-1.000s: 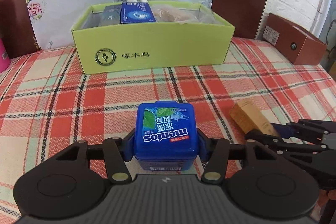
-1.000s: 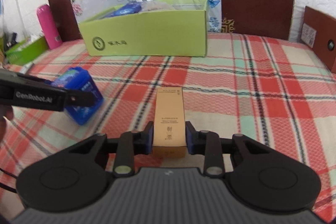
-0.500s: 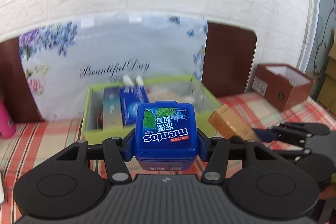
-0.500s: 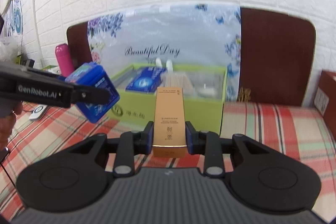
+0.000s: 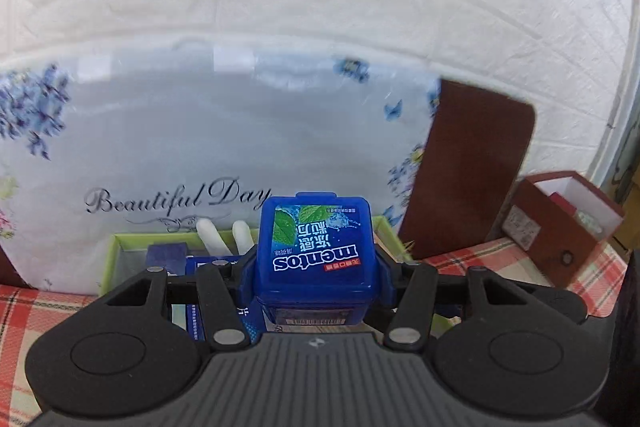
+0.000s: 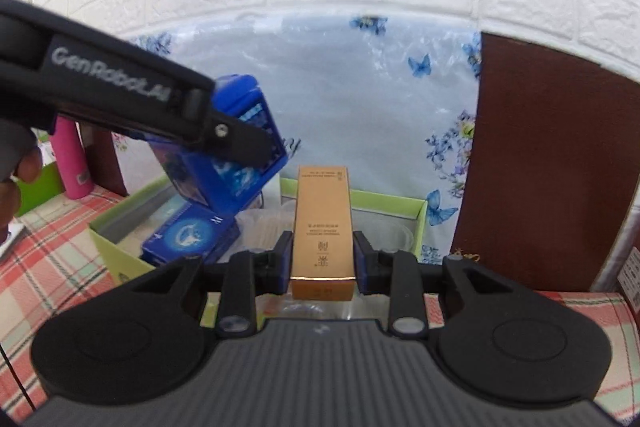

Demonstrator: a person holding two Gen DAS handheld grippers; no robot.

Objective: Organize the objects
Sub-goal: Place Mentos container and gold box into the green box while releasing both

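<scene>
Right wrist view | my right hand-held gripper (image 6: 322, 263) squeezes gold box (image 6: 323, 227), pointing forward | green box (image 6: 416, 215) right below | left hand-held gripper (image 5: 316, 269) squeezes mints (image 5: 316, 247)

Matte black left gripper (image 5: 316, 267) with ribbed grey housing, silver screws, blue pads (image 6: 283, 263); white "GenRobot.AI" lettering; apparently bare fingers.

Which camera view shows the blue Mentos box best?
The left wrist view: the Mentos box sits centred in the left gripper, its label fully readable though upside down. In the right wrist view, it appears tilted and partly hidden behind that gripper's finger.
</scene>
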